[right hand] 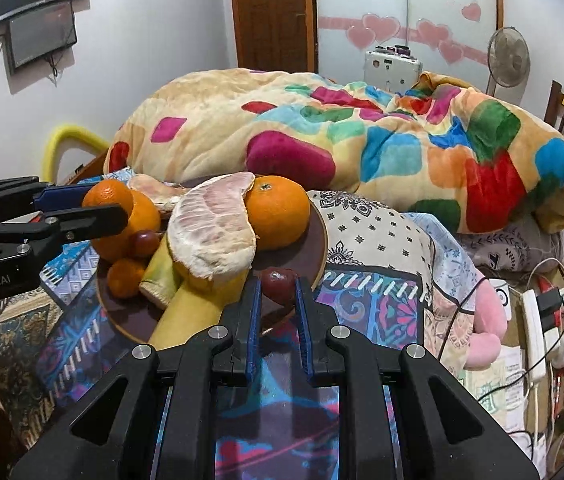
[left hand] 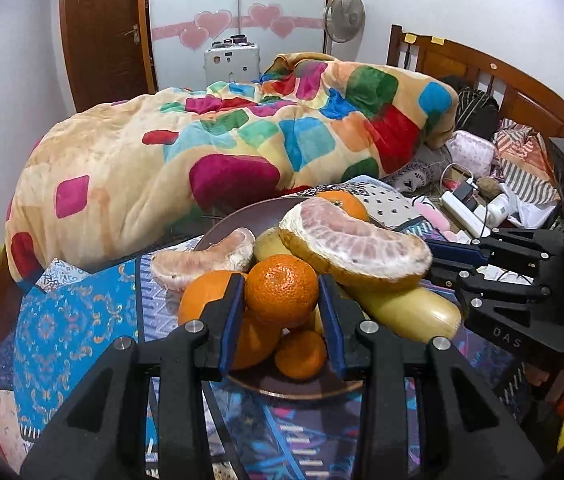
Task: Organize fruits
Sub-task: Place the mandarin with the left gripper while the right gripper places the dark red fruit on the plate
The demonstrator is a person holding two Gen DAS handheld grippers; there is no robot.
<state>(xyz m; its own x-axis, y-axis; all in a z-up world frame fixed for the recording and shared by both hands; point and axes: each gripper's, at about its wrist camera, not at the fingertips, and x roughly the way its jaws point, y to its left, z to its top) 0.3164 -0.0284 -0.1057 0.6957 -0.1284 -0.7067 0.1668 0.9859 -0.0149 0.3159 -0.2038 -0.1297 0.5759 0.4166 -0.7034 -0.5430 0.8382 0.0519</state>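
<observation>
Bedroom clutter and a bright patchwork plush blanket [left hand: 218, 148] sit behind a round dark-brown plate [right hand: 314, 240] piled with fruit on a patterned cloth. On top of the pile, the left gripper [left hand: 282, 304] closes its blue pads on a small dimpled orange mandarin [left hand: 282, 290]; light, soft-skinned and round, it likely suits a gentle grip across its widest part. At the plate's near rim, the right gripper [right hand: 278, 288] brackets a small glossy dark-red fruit [right hand: 279, 283], smooth and probably slippery; actual contact cannot be told.
</observation>
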